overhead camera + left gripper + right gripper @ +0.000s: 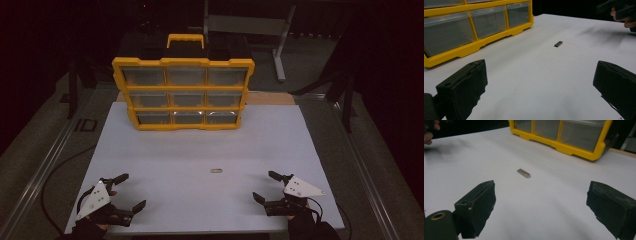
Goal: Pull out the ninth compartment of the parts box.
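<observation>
A small flat metal piece (pixel 216 171) lies on the white tabletop (pixel 200 150) between my two grippers; it also lies ahead of the jaws in the left gripper view (pixel 558 44) and the right gripper view (pixel 523 173). My left gripper (pixel 131 191) rests open at the near left, nothing between its jaws (pixel 541 82). At the near right my right gripper (pixel 264 186) is open and empty too (pixel 541 200). A yellow drawer organiser (pixel 183 92) with clear drawers stands at the back of the table, its drawers closed (pixel 474 25) (pixel 564 135).
The organiser has a yellow carry handle (pixel 185 40) on top. A wooden strip (pixel 270 98) runs behind the white board. A metal stand (pixel 250 30) is on the floor beyond the table. Cables (pixel 55 175) trail off the left edge.
</observation>
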The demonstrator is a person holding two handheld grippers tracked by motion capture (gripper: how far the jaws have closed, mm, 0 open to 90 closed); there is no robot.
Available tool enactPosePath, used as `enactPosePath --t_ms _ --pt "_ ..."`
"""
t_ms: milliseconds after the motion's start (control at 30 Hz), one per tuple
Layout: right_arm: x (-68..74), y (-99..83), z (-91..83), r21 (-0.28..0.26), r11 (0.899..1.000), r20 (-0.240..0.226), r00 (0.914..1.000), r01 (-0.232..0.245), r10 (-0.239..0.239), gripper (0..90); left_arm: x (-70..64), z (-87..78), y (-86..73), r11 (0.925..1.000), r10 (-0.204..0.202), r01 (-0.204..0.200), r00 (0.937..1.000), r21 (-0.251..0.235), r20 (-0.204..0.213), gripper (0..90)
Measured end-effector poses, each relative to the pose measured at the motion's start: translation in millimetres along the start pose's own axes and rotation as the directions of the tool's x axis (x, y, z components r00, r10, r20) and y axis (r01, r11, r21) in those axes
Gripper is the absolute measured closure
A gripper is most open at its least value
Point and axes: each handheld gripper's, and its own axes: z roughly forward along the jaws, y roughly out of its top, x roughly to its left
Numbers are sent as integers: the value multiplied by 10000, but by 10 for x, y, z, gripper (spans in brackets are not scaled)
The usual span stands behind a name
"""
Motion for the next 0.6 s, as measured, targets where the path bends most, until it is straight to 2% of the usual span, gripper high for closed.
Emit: enactPosePath --t_ms 133,300,367,600 --pt "9 -15 22 263 9996 -124 9999 98 -95 84 7 16 -1 10000 -33 33 10000 4 56 0" --pt "27 -20 32 343 9992 -277 9994 207 -198 83 -4 19 6 10000 59 -59 10000 18 80 0" --pt "41 -36 49 456 9979 -329 9985 458 -443 83 -3 20 7 10000 60 -60 10000 0 71 0" --pt "46 -23 39 554 9978 -388 9987 357 -336 84 -12 19 9 10000 47 -47 9999 -18 89 0"
